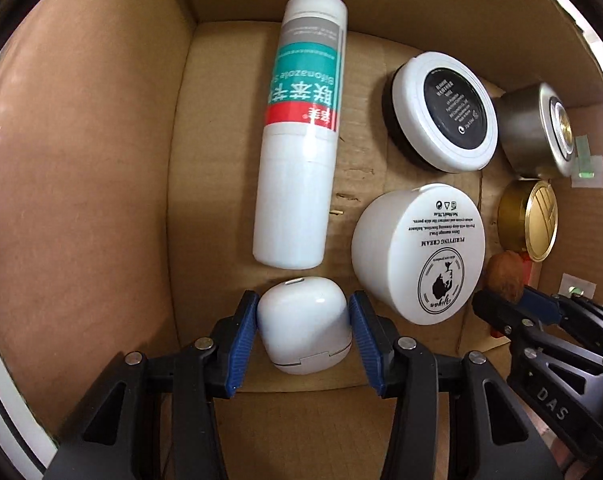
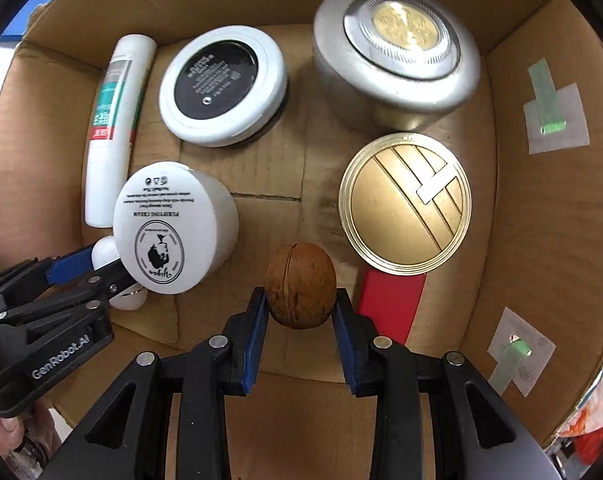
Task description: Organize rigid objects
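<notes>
Five containers are already lying in the brown cardboard box point(image 2: 513, 80). A small white rounded plastic case point(image 1: 303, 334) is being clenched by the left gripper point(image 1: 303, 332) low over the floor, and a brown walnut point(image 2: 300, 285) by the right gripper point(image 2: 300, 312) (neither released yet, seemingly the last two).

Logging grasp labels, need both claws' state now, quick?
Left claw: closed on the white earbud case, inside the cardboard box.
Right claw: closed on the walnut.
</notes>
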The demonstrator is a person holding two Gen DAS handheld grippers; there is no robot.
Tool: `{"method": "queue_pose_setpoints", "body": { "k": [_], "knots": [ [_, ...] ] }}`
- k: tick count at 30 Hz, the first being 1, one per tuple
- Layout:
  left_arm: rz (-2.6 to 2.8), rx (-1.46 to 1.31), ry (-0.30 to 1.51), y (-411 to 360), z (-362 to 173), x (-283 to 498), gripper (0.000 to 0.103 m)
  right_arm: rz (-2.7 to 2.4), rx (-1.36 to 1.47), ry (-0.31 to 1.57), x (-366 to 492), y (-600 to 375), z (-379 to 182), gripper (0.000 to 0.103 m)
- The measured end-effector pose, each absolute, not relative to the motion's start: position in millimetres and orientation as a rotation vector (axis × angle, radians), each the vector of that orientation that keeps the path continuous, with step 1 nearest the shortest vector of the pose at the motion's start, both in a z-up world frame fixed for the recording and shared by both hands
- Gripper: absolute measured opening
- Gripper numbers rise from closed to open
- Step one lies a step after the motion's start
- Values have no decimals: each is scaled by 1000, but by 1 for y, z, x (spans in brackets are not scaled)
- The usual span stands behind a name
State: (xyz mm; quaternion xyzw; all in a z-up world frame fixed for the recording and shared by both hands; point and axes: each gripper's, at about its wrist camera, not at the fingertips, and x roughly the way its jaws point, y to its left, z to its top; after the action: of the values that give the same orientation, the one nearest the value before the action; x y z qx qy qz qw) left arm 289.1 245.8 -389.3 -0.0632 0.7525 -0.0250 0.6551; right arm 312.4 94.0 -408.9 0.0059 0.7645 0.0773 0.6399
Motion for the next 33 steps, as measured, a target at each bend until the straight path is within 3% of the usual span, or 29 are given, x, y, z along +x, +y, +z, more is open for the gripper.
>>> {"method": "queue_pose_setpoints", "body": {
  "k": [4, 9, 18, 21, 24, 25, 27, 30, 33],
  "knots": [
    [-41, -113, 1686, 254, -377, 282, 44, 152, 21, 1749, 314, 90, -410, 37],
    [-56, -113, 1651, 253, -351, 274, 52, 150, 27, 1718, 308, 87, -395, 63],
    [-31, -53, 1526, 245, -293, 249, 60, 116, -21, 1610, 286, 77, -341, 74],
    [-20, -52, 1473, 244, -275, 249, 81, 103, -17, 1573, 278, 70, -322, 78],
    [-8, -55, 1421, 242, -255, 244, 85, 94, -8, 1537, 268, 58, -304, 81],
    [-2, -51, 1410, 239, -252, 243, 94, 88, -7, 1522, 265, 55, -296, 82],
    [-2, -50, 1384, 232, -247, 236, 103, 84, 2, 1502, 261, 51, -283, 89],
    [-3, -42, 1355, 231, -235, 231, 103, 63, 8, 1471, 255, 44, -269, 102],
    [5, -27, 1327, 230, -220, 223, 103, 55, 22, 1456, 252, 42, -264, 103]
  ]
}}
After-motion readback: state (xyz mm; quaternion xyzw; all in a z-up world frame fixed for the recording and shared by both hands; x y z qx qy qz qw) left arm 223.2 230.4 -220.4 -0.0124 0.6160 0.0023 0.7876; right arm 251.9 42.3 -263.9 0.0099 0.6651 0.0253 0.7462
